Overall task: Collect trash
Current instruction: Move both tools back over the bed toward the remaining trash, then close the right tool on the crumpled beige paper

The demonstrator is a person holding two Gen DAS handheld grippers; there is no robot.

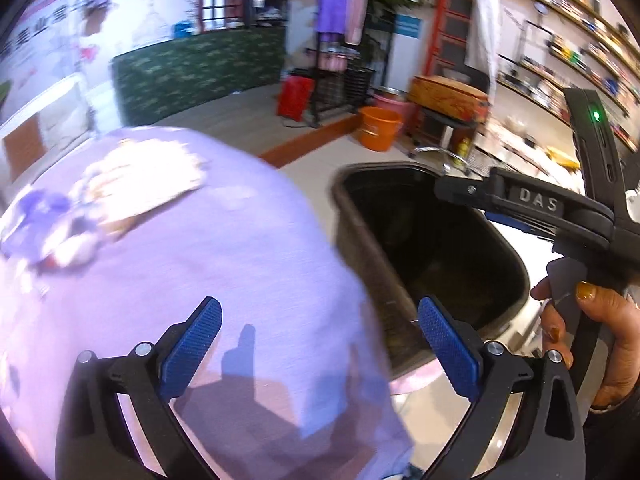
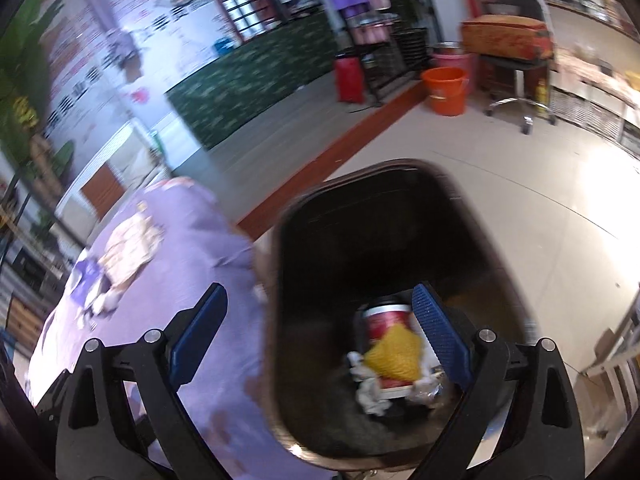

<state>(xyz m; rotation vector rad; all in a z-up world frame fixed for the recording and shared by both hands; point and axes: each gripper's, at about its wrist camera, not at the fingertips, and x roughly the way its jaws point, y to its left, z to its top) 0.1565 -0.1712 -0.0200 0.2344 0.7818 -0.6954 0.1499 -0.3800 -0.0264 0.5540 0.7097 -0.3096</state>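
Note:
A dark trash bin (image 2: 304, 248) stands on the floor beside a table draped in a lilac cloth (image 1: 224, 264). Inside the bin lie a red-and-white cup (image 2: 386, 320), a yellow wrapper (image 2: 394, 354) and crumpled white paper (image 2: 370, 396). My right gripper (image 2: 320, 336) hangs open over the bin's rim, nothing between its blue pads. My left gripper (image 1: 320, 346) is open above the table's edge, empty too. More trash (image 1: 132, 188), paper and purple-white wrappers, lies on the cloth at the far left. In the left wrist view the bin (image 1: 400, 248) shows at right, with the right gripper's body (image 1: 536, 204) and a hand (image 1: 592, 320) over it.
An orange bucket (image 2: 444, 90), a red canister (image 2: 350, 78) and a stool with a chrome base (image 2: 516, 80) stand on the pale tiled floor behind the bin. A green patterned counter (image 1: 200, 68) and wall shelves (image 1: 580, 40) line the room.

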